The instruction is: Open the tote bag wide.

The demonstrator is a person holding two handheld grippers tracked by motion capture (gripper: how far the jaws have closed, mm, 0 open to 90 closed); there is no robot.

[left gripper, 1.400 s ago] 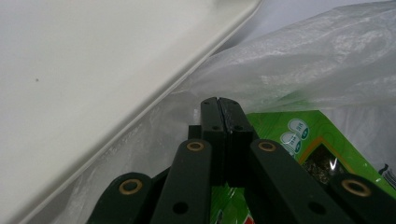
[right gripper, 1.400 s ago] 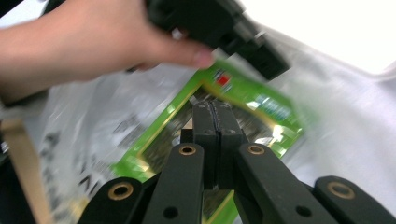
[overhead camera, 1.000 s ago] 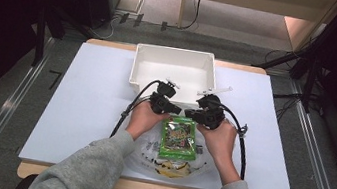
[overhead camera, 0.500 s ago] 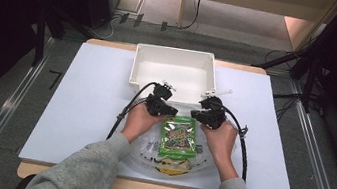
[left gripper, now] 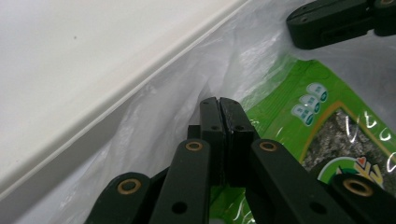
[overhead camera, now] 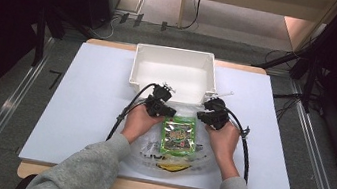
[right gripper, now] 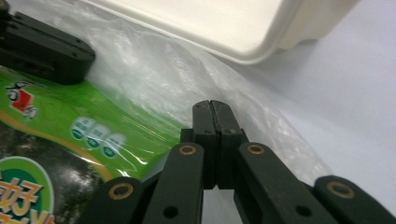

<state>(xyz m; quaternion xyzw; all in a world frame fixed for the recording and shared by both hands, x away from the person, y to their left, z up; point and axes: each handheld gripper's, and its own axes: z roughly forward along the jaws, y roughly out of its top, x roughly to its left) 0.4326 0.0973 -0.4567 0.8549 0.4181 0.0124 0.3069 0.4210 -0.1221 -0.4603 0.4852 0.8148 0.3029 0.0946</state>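
Note:
A clear plastic bag (overhead camera: 148, 148) lies on the white table just in front of a white bin (overhead camera: 175, 50). Inside it are a green snack packet (overhead camera: 178, 135) and something yellow (overhead camera: 171, 166). My left gripper (overhead camera: 172, 111) sits at the bag's far left edge, jaws pressed together (left gripper: 219, 100) over the film beside the packet (left gripper: 299, 121). My right gripper (overhead camera: 200, 115) sits at the far right edge, also shut (right gripper: 211, 103) on top of the crinkled film (right gripper: 154, 70). I cannot tell whether either one pinches film. The two face each other across the bag's mouth.
The bin's near wall (left gripper: 70, 56) (right gripper: 224, 28) stands close behind both grippers. White table top (overhead camera: 81, 91) spreads to the left and right of the bag. Black cables (overhead camera: 125, 113) trail from each gripper back along the forearms.
Both hands have sunk slightly toward the bag and the near side. The right gripper came down further and shifted a little outward. The bag and packet stay in place.

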